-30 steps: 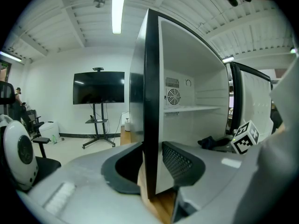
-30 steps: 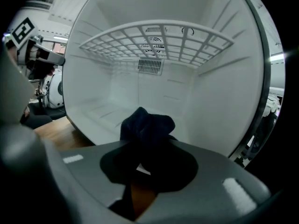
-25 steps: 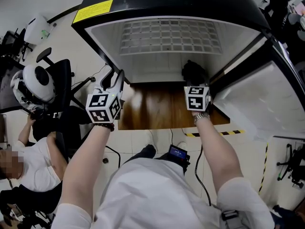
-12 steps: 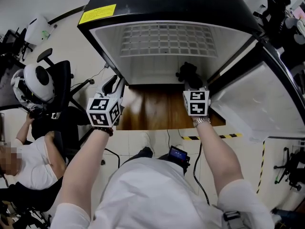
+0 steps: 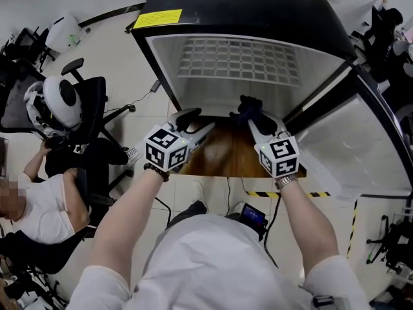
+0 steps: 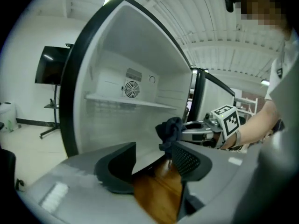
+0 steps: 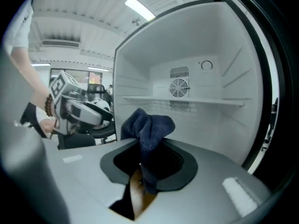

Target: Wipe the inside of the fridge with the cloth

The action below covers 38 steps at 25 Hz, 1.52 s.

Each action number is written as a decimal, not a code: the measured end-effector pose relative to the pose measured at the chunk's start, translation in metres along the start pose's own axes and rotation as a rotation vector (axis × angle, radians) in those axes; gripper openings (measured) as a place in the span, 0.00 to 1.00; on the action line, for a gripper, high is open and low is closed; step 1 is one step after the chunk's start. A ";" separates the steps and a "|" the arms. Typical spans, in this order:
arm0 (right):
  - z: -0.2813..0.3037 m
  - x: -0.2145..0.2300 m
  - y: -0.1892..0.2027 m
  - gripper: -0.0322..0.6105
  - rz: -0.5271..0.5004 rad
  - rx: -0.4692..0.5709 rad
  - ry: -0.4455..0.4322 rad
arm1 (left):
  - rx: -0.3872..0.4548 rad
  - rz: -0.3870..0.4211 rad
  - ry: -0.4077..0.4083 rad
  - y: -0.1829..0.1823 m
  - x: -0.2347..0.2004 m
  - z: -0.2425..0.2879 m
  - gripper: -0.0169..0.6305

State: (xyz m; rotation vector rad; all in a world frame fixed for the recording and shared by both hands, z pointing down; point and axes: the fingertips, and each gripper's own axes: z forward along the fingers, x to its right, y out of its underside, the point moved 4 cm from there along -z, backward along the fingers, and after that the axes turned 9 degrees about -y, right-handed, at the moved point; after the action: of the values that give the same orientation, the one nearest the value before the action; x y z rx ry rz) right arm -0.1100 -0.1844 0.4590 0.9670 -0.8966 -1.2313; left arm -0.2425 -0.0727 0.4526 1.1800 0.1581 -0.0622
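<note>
Right now I have the dark blue bunched cloth (image 7: 147, 127) pinched in the right gripper (image 7: 150, 161). Its jaws are clenched on the lower folds, so the loose wad sticks out ahead of the tips as a wiping pad. In the head view that wad sits at the mouth of the black-cased fridge with the white interior (image 5: 258, 8), just inside the front lip and not pressed against any wall that I can see. The white wire shelf (image 5: 239, 60) lies at twelve o'clock of the cloth, deeper in. The open white-lined door (image 5: 348, 141) swings off at three o'clock, which leaves the cavity reachable. The left gripper (image 5: 197, 123) hovers at nine o'clock of the right one, near the left edge of the opening. Its jaws have just been opening and stand wide apart with nothing between them, only the brown wooden surface (image 5: 226, 154) showing beyond. I judge it is kept free to steady things or take a cloth corner while the right one does the wiping. The next move calls for pressing the wad flat onto a wall.
</note>
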 end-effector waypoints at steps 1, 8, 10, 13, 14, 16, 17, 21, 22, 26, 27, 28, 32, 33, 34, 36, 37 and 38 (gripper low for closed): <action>-0.003 -0.007 -0.007 0.19 -0.003 0.014 -0.051 | 0.007 -0.005 0.049 -0.003 0.009 0.002 0.43; -0.030 -0.048 -0.036 0.19 -0.035 0.041 -0.348 | 0.008 -0.050 0.365 -0.016 0.063 -0.006 0.50; -0.036 -0.057 -0.041 0.19 -0.027 0.048 -0.435 | -0.002 -0.064 0.433 -0.019 0.073 -0.009 0.52; -0.045 -0.068 -0.047 0.19 -0.021 0.045 -0.552 | -0.013 -0.063 0.497 -0.024 0.086 -0.013 0.54; -0.047 -0.072 -0.048 0.19 -0.024 0.040 -0.583 | -0.015 -0.061 0.514 -0.025 0.091 -0.014 0.54; -0.050 -0.077 -0.051 0.19 -0.033 0.029 -0.638 | -0.017 -0.062 0.551 -0.029 0.099 -0.016 0.54; -0.051 -0.080 -0.053 0.19 -0.039 0.024 -0.662 | -0.017 -0.066 0.570 -0.030 0.102 -0.017 0.54; -0.055 -0.086 -0.056 0.19 -0.071 0.001 -0.729 | -0.015 -0.106 0.630 -0.036 0.112 -0.022 0.47; -0.057 -0.086 -0.057 0.19 -0.081 -0.004 -0.737 | -0.013 -0.122 0.642 -0.038 0.113 -0.023 0.44; -0.059 -0.086 -0.056 0.19 -0.137 -0.031 -0.740 | 0.000 -0.158 0.678 -0.039 0.114 -0.025 0.36; -0.060 -0.086 -0.055 0.20 -0.150 -0.041 -0.738 | 0.000 -0.159 0.681 -0.038 0.114 -0.025 0.35; -0.060 -0.086 -0.054 0.20 -0.158 -0.051 -0.736 | -0.004 -0.164 0.681 -0.037 0.115 -0.025 0.34; -0.062 -0.083 -0.049 0.20 -0.162 -0.076 -0.725 | -0.014 -0.186 0.683 -0.034 0.116 -0.022 0.32; -0.062 -0.082 -0.048 0.20 -0.163 -0.081 -0.722 | -0.015 -0.190 0.684 -0.033 0.117 -0.020 0.32; -0.063 -0.081 -0.046 0.21 -0.165 -0.087 -0.719 | -0.016 -0.194 0.685 -0.032 0.118 -0.020 0.31; -0.064 -0.080 -0.043 0.23 -0.170 -0.108 -0.718 | -0.013 -0.201 0.684 -0.032 0.118 -0.018 0.30; -0.065 -0.080 -0.041 0.29 -0.172 -0.120 -0.721 | -0.008 -0.202 0.682 -0.033 0.117 -0.017 0.29; -0.066 -0.081 -0.039 0.37 -0.170 -0.129 -0.726 | -0.002 -0.197 0.679 -0.033 0.117 -0.015 0.28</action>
State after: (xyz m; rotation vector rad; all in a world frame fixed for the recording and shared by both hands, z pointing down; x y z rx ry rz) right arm -0.0713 -0.1002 0.3974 0.4873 -1.2864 -1.8117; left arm -0.1326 -0.0674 0.3986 1.1430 0.8717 0.1696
